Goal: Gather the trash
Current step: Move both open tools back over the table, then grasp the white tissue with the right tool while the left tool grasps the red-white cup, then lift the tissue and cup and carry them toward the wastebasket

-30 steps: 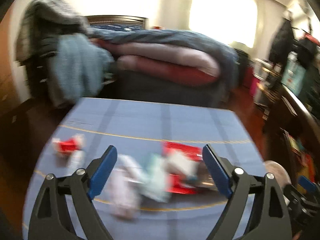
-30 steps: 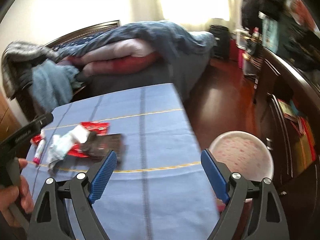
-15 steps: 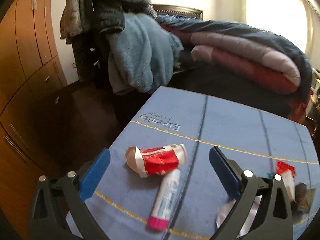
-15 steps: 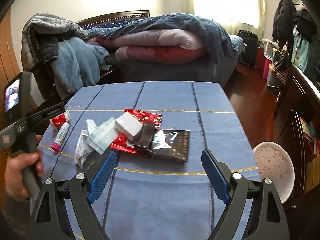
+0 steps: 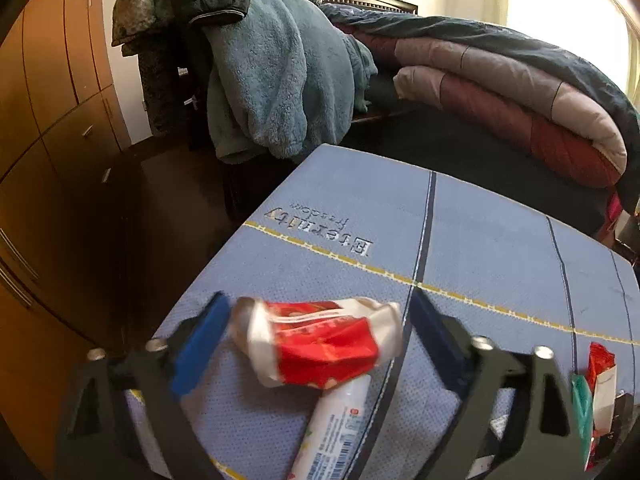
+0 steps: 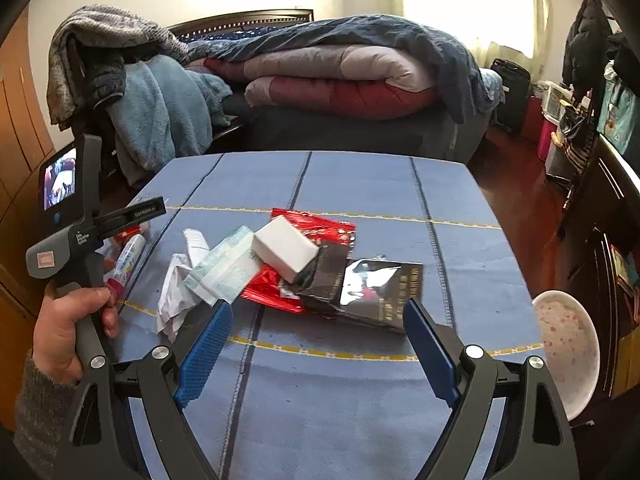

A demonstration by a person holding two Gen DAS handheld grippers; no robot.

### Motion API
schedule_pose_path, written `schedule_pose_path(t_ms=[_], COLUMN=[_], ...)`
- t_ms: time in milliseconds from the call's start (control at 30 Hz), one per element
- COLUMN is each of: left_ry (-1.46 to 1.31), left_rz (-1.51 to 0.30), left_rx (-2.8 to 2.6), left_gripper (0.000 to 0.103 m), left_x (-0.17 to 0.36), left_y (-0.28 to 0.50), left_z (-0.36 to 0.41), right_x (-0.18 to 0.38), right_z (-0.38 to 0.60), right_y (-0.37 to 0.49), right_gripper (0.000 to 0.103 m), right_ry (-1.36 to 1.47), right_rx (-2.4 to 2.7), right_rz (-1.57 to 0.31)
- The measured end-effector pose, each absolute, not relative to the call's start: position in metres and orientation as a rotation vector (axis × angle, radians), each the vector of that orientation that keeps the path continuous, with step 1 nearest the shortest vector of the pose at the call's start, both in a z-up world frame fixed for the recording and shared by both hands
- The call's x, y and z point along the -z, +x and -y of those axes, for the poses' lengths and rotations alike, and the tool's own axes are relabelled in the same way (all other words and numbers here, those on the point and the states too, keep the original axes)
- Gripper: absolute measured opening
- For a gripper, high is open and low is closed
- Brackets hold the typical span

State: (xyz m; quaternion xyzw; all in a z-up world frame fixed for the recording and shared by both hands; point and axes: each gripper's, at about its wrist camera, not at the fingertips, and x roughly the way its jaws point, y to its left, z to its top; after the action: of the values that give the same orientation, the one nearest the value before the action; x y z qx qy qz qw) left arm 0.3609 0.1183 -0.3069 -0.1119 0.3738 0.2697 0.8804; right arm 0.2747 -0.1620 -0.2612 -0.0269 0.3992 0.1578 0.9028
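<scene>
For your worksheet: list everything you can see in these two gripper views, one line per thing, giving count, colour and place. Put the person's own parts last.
crumpled wrapper: one, red and white, between the left gripper's fingers
tube: one, white with a pink cap, beside the wrapper
white box: one, on top of the pile
face mask: one, pale green, left in the pile
red packet: one, under the box
dark pouch: one, black, right in the pile
tablecloth: one, blue
bowl: one, white, speckled, off the table's right edge
left gripper: blue pads, closing
right gripper: blue pads, open, empty
left hand: one, gripping the handle
</scene>
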Motion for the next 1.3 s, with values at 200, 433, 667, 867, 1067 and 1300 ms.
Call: schedule_pose_path(t_ms=[200,433,667,867,1067,1300], left_ry=[-0.285,-0.316,-0.311,-0.328,-0.349,-0.336], left_rz=[-0.757,-0.705,-0.661,-0.630,-0.603,-0.576], left_rx=[-0.521,-0.493,-0.470,-0.445,-0.400,-0.350], left_gripper=[0.076,0.073,0.073,0.073,0.073,0.074], left_x=[0.304,0.288,0.270,0.259,0.247,0.230], left_y=[0.353,0.333,0.315,0.303,0.289,0.272], left_z=[-0.126,-0.133,-0.142,-0.147,-0.139,-0.112], right_x=[0.265,0.283,0.306,0.309,0.293,0.268], right_z=[0.128,0.079,0.048,0.048,0.060,0.098], right_y=[0.264,0.258,0.273,0.280,0.262,0.243], right_gripper=[0.087,0.085,0.060,0.018,0.016,0.016], right_ry=[-0.058,-0.059,-0.035,-0.021,-0.046,-0.002], right_rx=[-0.437,-0.557,-0.566,-0.577,-0.591,-0.605], right_rz=[-0.851,-0.911,-0.974,-0.986,-0.931,-0.884])
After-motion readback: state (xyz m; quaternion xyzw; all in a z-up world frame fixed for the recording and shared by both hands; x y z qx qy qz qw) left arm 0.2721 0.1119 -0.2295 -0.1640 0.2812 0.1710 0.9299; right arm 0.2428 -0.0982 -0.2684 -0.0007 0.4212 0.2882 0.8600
